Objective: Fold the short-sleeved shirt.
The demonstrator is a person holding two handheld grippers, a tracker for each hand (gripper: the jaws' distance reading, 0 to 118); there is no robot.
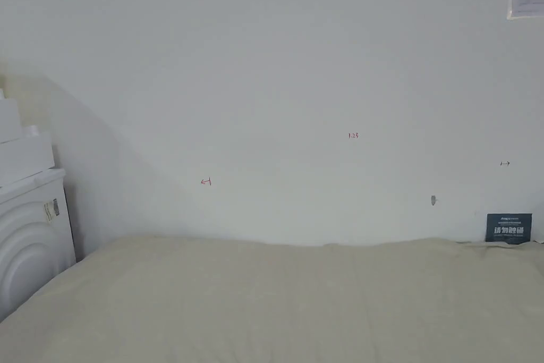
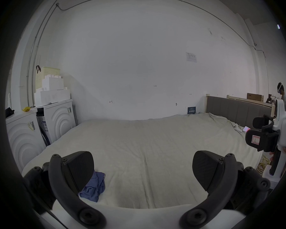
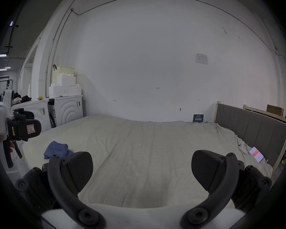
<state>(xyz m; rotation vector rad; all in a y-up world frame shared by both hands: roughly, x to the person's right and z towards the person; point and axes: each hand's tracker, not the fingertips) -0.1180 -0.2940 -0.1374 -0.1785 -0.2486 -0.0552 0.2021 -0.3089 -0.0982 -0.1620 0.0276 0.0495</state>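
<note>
Blue and crumpled, the short-sleeved shirt (image 3: 57, 149) lay in a heap at the lower left of the bed (image 3: 139, 150), untouched, and both the left claw (image 2: 143, 169) and the right claw (image 3: 142, 169) were held wide apart with nothing in them, probably ready to reach for it.

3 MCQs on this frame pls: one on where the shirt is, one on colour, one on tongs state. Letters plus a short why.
1. Where does the shirt lie?
A. on the washing machine
B. on the bed, near its left front corner
C. against the headboard

2. What colour is the shirt?
A. blue
B. red
C. yellow

3. How do the left tongs and right tongs stand?
A. both shut on the shirt
B. left shut, right open
C. both open, holding nothing

Answers:
1 B, it sits on the bed cover toward the washing machine side.
2 A, crumpled blue cloth.
3 C, jaws wide apart in each gripper view, apart from the shirt.
</note>
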